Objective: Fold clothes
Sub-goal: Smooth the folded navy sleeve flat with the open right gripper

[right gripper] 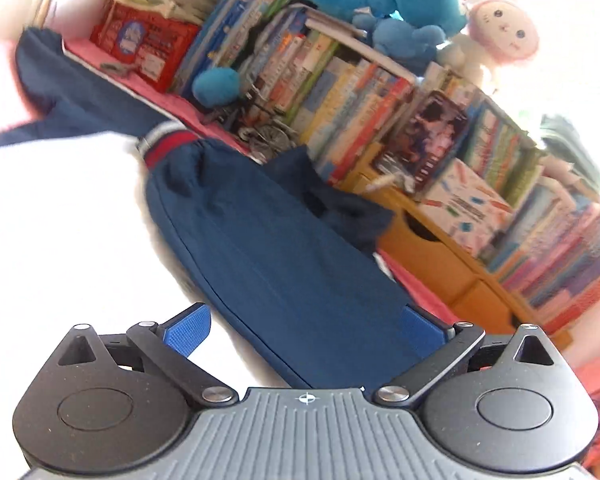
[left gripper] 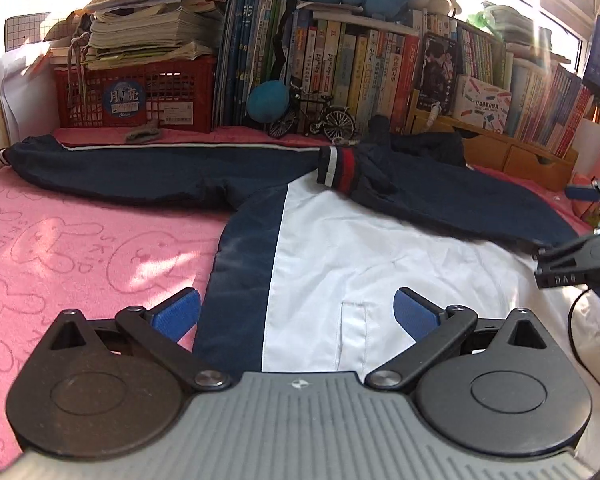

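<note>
Our left gripper (left gripper: 296, 312) stands wide open and holds nothing; its blue pads straddle the lower hem of the jacket (left gripper: 360, 264), one over the navy side panel, the other over the white body by a pocket seam. Our right gripper (right gripper: 306, 328) is also spread wide with nothing between its pads, which flank a navy sleeve (right gripper: 276, 264) running beneath it.

The jacket lies flat on the pink towel (left gripper: 60, 240) covering the surface, its body near the front edge. One sleeve (left gripper: 140, 172) stretches straight along the back edge towards the left corner, below the red crate (left gripper: 136, 92). The other sleeve slants across the top of the white body, its striped cuff (left gripper: 336, 168) resting near the middle. So we judge one sleeve folded inward, one still spread, and the body not yet doubled over.

The left gripper sits low and level; the right is rolled sharply to one side, its view blurred.
</note>
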Available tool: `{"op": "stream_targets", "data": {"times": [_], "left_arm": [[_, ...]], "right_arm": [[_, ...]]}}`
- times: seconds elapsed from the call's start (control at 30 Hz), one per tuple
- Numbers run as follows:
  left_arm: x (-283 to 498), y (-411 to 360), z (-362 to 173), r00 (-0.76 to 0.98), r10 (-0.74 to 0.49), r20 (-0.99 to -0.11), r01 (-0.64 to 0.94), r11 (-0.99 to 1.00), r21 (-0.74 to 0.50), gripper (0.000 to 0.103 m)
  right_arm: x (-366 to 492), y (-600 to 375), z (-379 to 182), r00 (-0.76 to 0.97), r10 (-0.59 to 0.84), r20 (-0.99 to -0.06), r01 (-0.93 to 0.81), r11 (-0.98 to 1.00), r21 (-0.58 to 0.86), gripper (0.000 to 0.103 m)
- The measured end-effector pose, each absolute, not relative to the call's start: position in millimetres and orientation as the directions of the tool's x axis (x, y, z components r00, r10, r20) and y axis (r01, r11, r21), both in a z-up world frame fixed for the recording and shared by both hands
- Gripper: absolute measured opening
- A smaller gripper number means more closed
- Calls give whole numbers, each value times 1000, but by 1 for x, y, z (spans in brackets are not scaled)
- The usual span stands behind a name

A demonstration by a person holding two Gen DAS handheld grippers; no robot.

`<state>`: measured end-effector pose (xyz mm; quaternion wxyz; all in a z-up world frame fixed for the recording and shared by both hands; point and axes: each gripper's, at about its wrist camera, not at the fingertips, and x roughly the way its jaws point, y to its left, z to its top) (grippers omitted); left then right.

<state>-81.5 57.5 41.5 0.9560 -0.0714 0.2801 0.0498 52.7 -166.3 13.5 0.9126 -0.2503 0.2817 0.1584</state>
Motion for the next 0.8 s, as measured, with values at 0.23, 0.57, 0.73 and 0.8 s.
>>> {"op": "stream_targets", "data": {"times": [0.23, 0.57, 0.73, 0.8], "left_arm": [[39, 20, 48, 880, 149, -451, -162, 987, 9, 103], [106, 13, -3, 786, 345, -514, -238, 935, 263, 103], [109, 13, -8, 774, 347, -529, -237, 934, 266, 103], [110, 16, -9, 769, 345, -538, -241, 936, 256, 103]], "right_arm": [[28, -254, -3, 884, -68, -463, -264, 744, -614, 103], [41, -338, -1, 867, -170, -468, -85, 876, -475, 103], [40, -299, 1, 887, -27, -460, -212, 863, -459, 103], [44, -285, -1, 892, -15, -451, -228, 847, -480, 103]]}}
